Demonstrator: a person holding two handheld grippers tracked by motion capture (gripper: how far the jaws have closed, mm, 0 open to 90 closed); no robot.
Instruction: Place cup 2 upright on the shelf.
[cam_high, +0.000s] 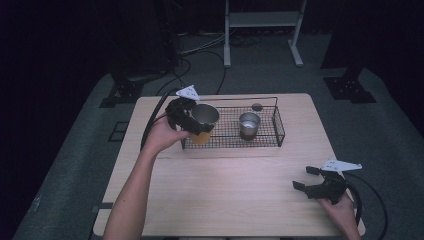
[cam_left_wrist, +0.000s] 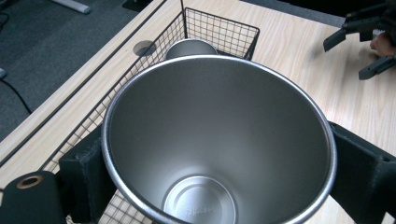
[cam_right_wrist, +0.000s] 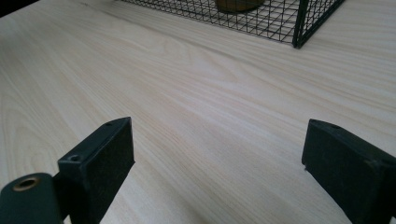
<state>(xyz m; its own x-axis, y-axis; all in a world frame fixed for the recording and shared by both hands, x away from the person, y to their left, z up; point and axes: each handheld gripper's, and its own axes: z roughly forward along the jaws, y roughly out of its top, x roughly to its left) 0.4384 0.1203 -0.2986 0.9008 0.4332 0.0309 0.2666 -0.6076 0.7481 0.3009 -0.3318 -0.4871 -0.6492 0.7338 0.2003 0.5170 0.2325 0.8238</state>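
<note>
Two steel cups show on the desk (cam_high: 225, 180): the left gripper (cam_high: 192, 122) has its jaws closed against the sides of the larger cup (cam_high: 205, 116), holding it tilted at the left end of the wire basket (cam_high: 278, 125), which sits along the desk's far edge. The smaller cup (cam_high: 249, 124) stands upright inside the basket, near its middle. By the desk's near right corner, the right gripper (cam_high: 306, 178) hovers with jaws spread wide apart, nothing between them.
</note>
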